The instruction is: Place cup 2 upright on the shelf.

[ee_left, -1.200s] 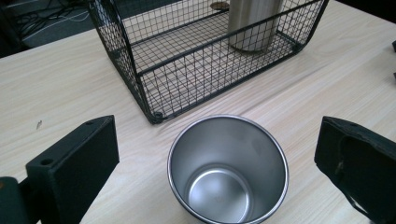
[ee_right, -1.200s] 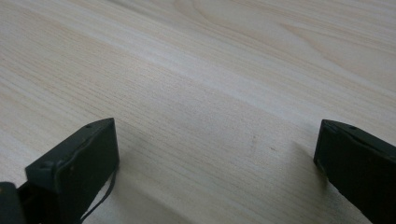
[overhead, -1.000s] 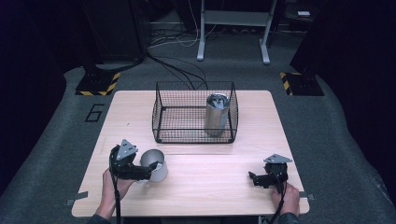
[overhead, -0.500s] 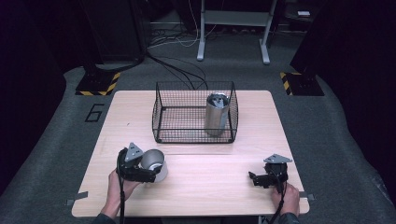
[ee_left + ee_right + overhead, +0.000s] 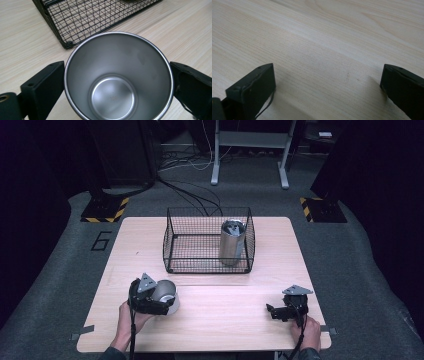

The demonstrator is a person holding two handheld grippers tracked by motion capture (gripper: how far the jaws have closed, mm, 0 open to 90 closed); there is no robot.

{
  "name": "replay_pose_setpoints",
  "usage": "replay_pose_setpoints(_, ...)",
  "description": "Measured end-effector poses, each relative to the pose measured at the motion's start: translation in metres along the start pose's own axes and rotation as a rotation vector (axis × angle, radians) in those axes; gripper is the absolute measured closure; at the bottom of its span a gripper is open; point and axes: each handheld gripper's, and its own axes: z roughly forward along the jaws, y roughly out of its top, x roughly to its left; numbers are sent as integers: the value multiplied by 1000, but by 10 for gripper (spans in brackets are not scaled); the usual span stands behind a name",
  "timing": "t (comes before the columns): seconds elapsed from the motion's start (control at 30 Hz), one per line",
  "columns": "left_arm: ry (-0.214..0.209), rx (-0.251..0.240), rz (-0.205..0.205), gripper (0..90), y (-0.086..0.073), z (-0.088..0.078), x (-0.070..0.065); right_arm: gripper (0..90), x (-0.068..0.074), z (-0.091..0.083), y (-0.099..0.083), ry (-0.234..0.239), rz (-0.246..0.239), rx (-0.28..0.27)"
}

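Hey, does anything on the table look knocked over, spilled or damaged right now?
Nothing stands out. The steel cup between the left claw's jaws is empty and undented, the steel tumbler stands upright inside the wire basket, and the table shows no spill.

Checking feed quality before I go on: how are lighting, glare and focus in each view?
High view: the pale wooden table is lit, the surroundings nearly black, the picture soft. Left gripper view: the shiny steel cup is sharp with mild sheen, no harsh glare. Right gripper view: the near wood grain is blurred, with soft shadows beside the black tongs.
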Motion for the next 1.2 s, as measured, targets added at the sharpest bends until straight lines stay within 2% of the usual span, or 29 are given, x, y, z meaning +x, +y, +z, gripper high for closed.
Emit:
replay_pose_setpoints(0.5, 44, 0, 15, 50, -2, 8, -5, 0, 0, 0, 0, 0, -2, 0)
replay_pose_setpoints(0.53, 39, 8, 14, 50, -2, 7, -5, 0, 0, 0, 0, 0, 0, 0)
replay_pose_setpoints(0.77, 18, -19, -7, 59, -4, 6, -2, 0, 0, 0, 0, 0, 0, 0)
replay_pose_setpoints(0.93, 18, -14, -1, 60, -3, 6, -1, 0, 0, 0, 0, 1, 1, 0)
replay_pose_setpoints(1.03, 18, -35, -8, 60, -2, 3, 0, 0, 0, 0, 0, 0, 1, 0)
replay_pose_setpoints(1.2, 13, -34, 7, 60, 3, -2, 0, 0, 0, 0, 0, 0, 0, 0)
